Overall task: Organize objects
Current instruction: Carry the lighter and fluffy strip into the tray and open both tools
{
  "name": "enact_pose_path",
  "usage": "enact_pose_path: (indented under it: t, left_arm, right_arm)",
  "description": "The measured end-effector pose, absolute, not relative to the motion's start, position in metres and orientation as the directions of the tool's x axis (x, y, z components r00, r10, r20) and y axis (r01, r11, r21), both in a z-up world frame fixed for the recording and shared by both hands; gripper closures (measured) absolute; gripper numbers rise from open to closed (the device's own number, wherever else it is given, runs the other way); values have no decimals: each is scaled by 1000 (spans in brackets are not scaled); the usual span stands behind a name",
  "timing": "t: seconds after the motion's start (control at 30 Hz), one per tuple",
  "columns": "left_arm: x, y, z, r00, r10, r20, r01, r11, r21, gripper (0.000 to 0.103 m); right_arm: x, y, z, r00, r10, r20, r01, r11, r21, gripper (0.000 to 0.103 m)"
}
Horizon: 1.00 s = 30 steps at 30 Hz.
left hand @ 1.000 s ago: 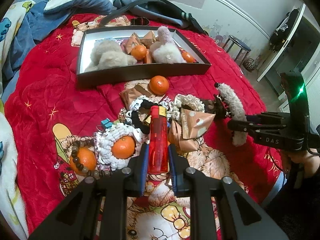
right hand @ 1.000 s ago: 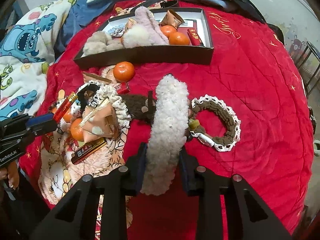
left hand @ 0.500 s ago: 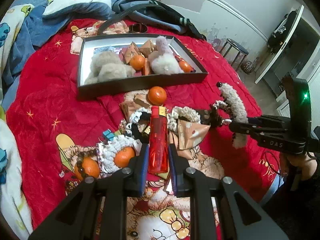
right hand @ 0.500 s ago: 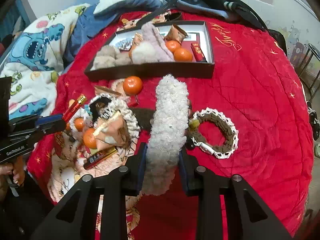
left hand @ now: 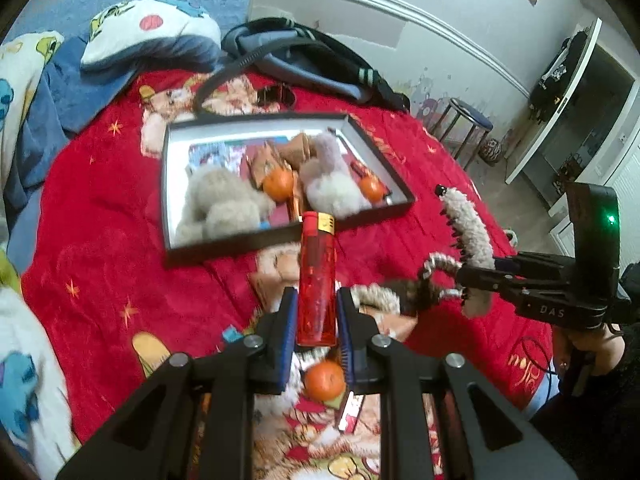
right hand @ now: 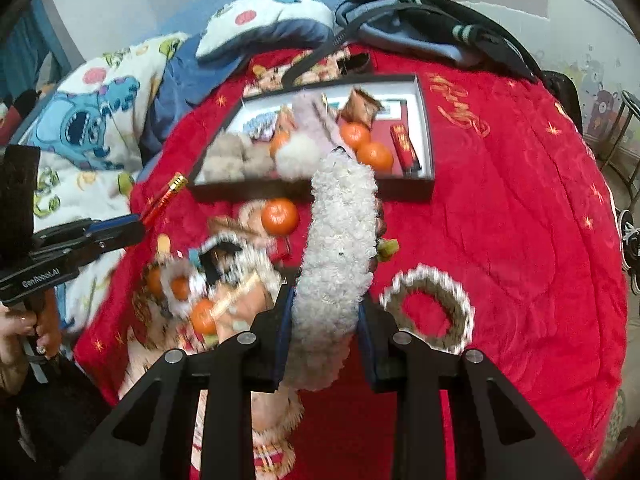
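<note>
**Both jaws loaded, box straight ahead**

Left gripper (left hand: 316,312): jaws clamped on the red lighter (left hand: 317,276), long axis running straight out along the fingers, gold cap forward. In the left wrist view the cap overlaps the near wall of the black box (left hand: 224,246), so the box lies dead ahead and below.

Right gripper (right hand: 324,336): jaws gripping the white fluffy hair clip (right hand: 338,248), long axis also pointing forward, far tip overlapping the box's near wall in its own view.

Box sits on the red bedspread (right hand: 520,220), already holding plush pieces, tangerines and wrappers. My read: the free floor is at its left end, which favours the left hand; the lighter looks the nearer load.

Hard to make out:
- The clutter under both grippers (tangerine (left hand: 325,380), lace ring (right hand: 428,308), wrappers) is motion-blurred.
- Something dark and brown hangs beside the clip in the left view; can't tell whether it's attached or snagged.
- The grip points on the clip are buried in fluff.
- Box floor is mostly covered.
</note>
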<state>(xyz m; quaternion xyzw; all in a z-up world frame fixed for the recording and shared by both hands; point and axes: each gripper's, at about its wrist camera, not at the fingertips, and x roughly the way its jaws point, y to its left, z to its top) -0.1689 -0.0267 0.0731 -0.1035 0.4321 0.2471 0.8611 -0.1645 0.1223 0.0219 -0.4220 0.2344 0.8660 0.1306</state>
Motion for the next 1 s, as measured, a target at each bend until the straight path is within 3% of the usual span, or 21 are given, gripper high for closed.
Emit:
enact_pose_path:
  t: [0.53, 1.0]
  left_arm:
    - [-117, 34, 107, 526, 390, -756, -507, 857, 89, 84]
    - [-65, 100, 87, 495, 400, -771, -546, 834, 83, 84]
  right_arm:
    - [-239, 183, 59, -635, 107, -765, -404, -890, 210, 75]
    - [-308, 240, 30, -590, 118, -799, -417, -892, 176, 75]
